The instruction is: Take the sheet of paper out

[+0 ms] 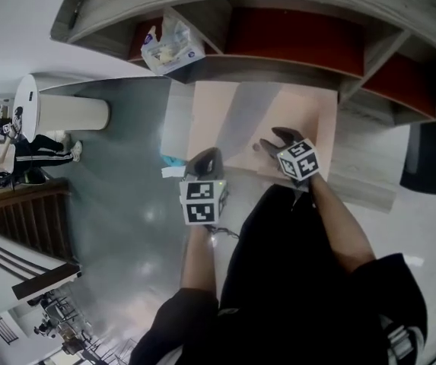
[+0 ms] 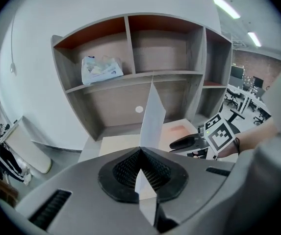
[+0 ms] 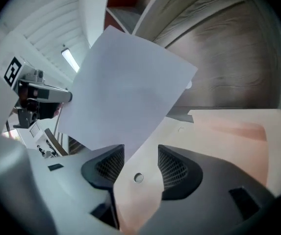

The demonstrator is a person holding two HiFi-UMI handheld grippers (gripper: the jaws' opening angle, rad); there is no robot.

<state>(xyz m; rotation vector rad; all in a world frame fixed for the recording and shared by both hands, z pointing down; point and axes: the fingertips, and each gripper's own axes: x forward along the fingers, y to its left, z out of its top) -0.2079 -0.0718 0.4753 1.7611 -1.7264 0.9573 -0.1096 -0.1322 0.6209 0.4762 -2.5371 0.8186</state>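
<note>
In the head view the person stands at a table (image 1: 362,169) under a shelf unit (image 1: 301,44), and a pale pink folder (image 1: 301,112) lies flat on it. The left gripper (image 1: 207,157) is at the folder's near left edge and the right gripper (image 1: 275,141) over its near right part. The sheet of paper (image 1: 229,120) shows as a grey slant rising from the left one. In the left gripper view the jaws are closed tight on the sheet's lower edge, and the sheet (image 2: 153,114) stands edge-on above them, lifted off the folder; a tissue packet (image 2: 101,68) sits on the shelf beyond. In the right gripper view the jaws stand apart with an edge of the folder running between them and neither pad pressing it. The sheet hangs in the air to the left, apparently free of the folder. The pulling-out step looks nearly complete, with the sheet out and carried by the left gripper alone. Next, that gripper should keep its pinch and carry the sheet clear to a bare part of the table. The right one should back off the folder's edge without dragging it. The sheet is limp and held at one spot, so slow travel seems wise.
</note>
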